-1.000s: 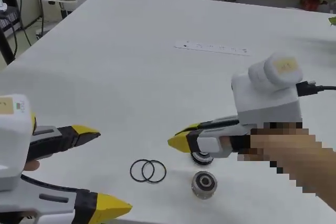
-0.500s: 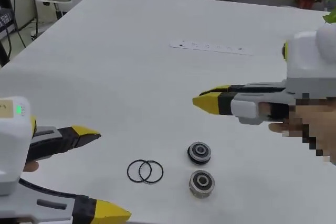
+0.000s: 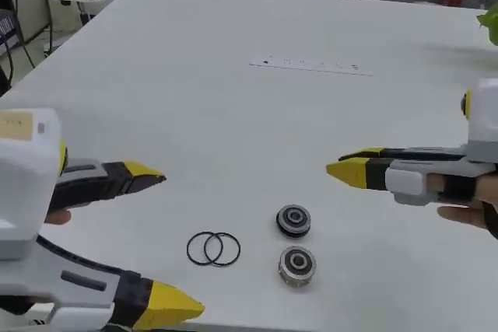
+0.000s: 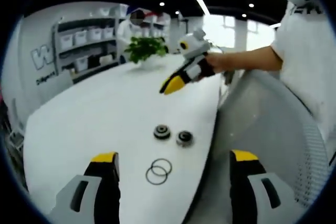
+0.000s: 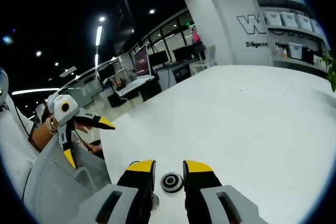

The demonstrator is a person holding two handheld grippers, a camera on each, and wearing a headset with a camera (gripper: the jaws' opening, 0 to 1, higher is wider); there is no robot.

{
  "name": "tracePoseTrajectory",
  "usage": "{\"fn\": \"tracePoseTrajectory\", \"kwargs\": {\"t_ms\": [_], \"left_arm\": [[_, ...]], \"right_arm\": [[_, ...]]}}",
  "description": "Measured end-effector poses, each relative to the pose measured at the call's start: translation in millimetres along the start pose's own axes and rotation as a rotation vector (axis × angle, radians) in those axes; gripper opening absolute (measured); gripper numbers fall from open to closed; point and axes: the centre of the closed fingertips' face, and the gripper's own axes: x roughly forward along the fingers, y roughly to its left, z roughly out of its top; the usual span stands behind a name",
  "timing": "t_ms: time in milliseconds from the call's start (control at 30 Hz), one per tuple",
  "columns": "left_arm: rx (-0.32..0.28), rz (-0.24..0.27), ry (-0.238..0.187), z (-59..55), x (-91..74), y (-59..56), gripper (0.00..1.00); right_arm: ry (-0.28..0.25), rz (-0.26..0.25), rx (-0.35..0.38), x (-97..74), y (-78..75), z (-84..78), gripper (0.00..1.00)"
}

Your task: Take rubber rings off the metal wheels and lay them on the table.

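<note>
Overlapping in head view: 2 rubber rings beside 2 wheels

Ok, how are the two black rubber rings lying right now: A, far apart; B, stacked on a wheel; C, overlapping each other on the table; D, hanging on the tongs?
C: in the head view the two rubber rings lie flat on the table with their loops overlapping, beside the metal wheels.

Two overlapping black rubber rings lying flat, two metal wheels beside
</note>
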Motion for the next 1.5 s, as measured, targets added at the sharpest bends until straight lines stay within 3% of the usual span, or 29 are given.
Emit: {"fn": "tracePoseTrajectory", "kwargs": {"t_ms": [100,267,500,700,967,1133,1233,1367,1433,1500], "left_arm": [[0.091,-0.028,-0.031,28.2,4.6,-1.9,0.84],[0.173,-0.060,-0.076,64.1,11.9,-2.9,0.83],[0.218,-0.082,-0.103,85.4,29.8,4.9,0.79],[0.246,-0.089,-0.164,105.2,54.8,12.4,0.72],[0.269,-0.079,-0.212,119.2,85.6,20.6,0.64],[0.239,-0.052,-0.236,116.0,104.3,32.9,0.58],[0.217,-0.037,-0.220,102.8,115.7,38.1,0.54],[0.162,-0.016,-0.195,72.6,129.0,43.5,0.48],[0.200,0.026,-0.126,50.2,134.1,49.5,0.43],[0.218,-0.004,-0.071,33.7,139.8,45.3,0.39]], "right_arm": [[-0.008,0.012,0.007,3.1,-0.4,-1.1,0.16],[0.015,0.015,0.009,7.3,-2.6,-9.4,0.15],[0.063,0.016,0.009,14.9,-5.8,-24.6,0.14],[0.122,0.014,-0.014,20.5,-7.1,-39.0,0.14],[0.164,0.019,-0.041,23.3,-6.7,-48.9,0.15],[0.171,0.018,-0.041,23.5,-8.1,-51.5,0.15],[0.174,0.016,-0.043,23.9,-9.0,-52.7,0.16],[0.184,0.013,-0.052,24.8,-9.4,-55.9,0.16],[0.186,0.008,-0.056,25.7,-10.3,-57.2,0.15],[0.189,0.002,-0.059,28.0,-11.0,-59.7,0.16]]}}
